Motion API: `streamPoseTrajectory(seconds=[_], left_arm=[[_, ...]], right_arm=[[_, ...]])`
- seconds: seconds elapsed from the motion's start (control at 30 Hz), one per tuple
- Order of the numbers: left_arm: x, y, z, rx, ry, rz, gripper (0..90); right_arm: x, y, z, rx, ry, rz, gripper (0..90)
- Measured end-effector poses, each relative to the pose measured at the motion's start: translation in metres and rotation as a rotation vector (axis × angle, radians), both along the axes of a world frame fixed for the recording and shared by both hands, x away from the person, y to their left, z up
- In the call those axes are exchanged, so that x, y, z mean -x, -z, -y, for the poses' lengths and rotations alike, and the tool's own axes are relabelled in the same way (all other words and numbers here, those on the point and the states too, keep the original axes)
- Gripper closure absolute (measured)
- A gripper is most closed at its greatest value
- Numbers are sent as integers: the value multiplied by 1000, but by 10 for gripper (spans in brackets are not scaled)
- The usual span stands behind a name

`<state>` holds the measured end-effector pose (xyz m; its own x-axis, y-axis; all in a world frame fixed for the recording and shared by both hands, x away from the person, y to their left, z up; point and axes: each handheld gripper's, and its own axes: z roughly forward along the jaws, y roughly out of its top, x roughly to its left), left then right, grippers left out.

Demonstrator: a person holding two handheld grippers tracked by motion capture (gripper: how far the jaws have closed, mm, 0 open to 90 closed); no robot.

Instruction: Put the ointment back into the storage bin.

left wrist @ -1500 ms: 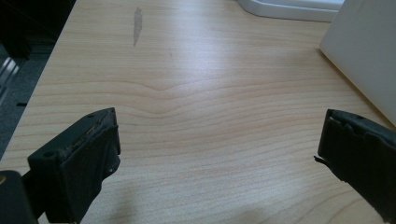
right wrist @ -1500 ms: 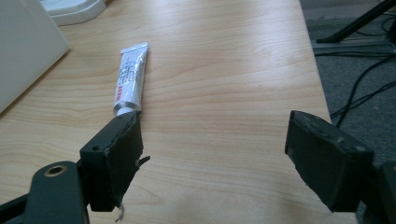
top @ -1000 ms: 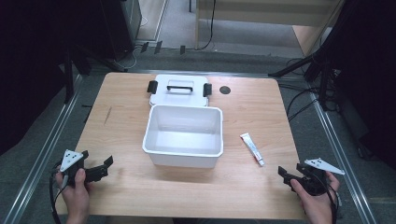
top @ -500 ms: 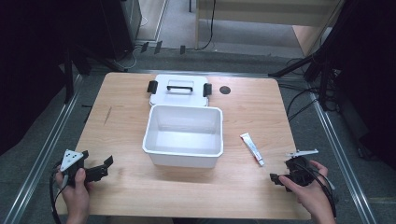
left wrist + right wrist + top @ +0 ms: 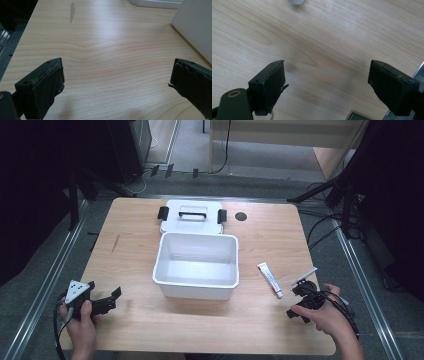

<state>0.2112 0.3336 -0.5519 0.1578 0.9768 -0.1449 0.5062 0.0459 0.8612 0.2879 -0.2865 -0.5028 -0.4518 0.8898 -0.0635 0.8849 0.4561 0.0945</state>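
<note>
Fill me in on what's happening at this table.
A person holds a claw in each hand at a wooden table. The right claw, open with nothing between its jaws and just opening wider, sits beside a small white tube. The left claw waits open near an open white box, whose lid lies behind it.

A white lid (image 5: 191, 216) with a handle and two black latches lies flat on the wooden table (image 5: 135, 240), touching the far wall of the open white bin (image 5: 197, 265). A round black grommet hole (image 5: 241, 216) sits just right of the lid. A dark streak (image 5: 115, 242) marks the wood left of the bin (also in the left gripper view).
</note>
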Motion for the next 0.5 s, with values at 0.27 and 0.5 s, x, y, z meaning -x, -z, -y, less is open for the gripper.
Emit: streamPoseTrajectory(seconds=[0.27,0.5], left_arm=[[0,0,0,2,4,-3,0],[0,0,0,3,4,-3,0]], right_arm=[[-8,-3,-9,13,-26,-33,138],[-16,-2,-15,38,-35,-63,137]])
